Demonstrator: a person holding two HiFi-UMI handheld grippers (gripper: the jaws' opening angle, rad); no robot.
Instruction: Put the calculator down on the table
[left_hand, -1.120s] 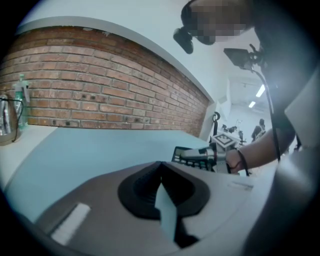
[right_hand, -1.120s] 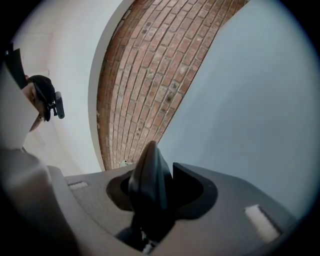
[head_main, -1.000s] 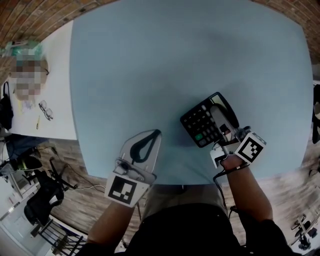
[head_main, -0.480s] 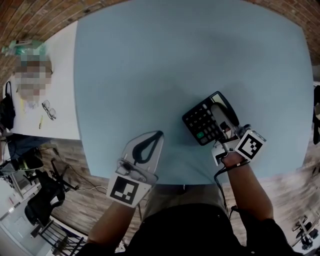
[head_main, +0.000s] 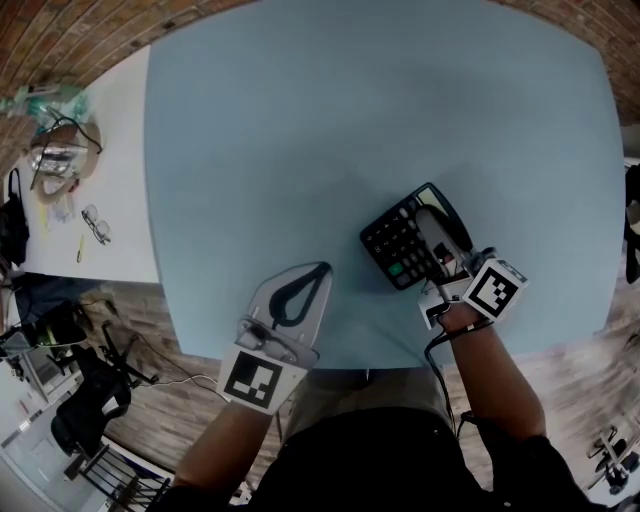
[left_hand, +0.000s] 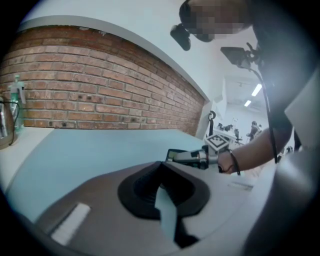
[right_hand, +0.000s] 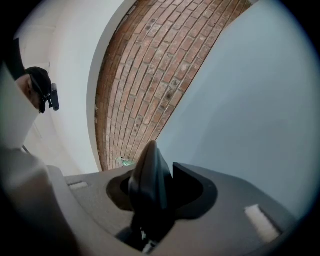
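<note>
The black calculator with a green key is at the table's front right, tilted, with my right gripper shut on its right side. In the right gripper view it stands edge-on as a dark shape between the jaws. Whether it touches the light blue table I cannot tell. My left gripper rests low over the table's front edge, left of the calculator, its tips together and nothing in them. From the left gripper view the right gripper and the calculator's edge show ahead.
A white side table joins the blue one at the left, with glasses and a metal object on it. A brick wall runs behind. The table's front edge is close to both hands.
</note>
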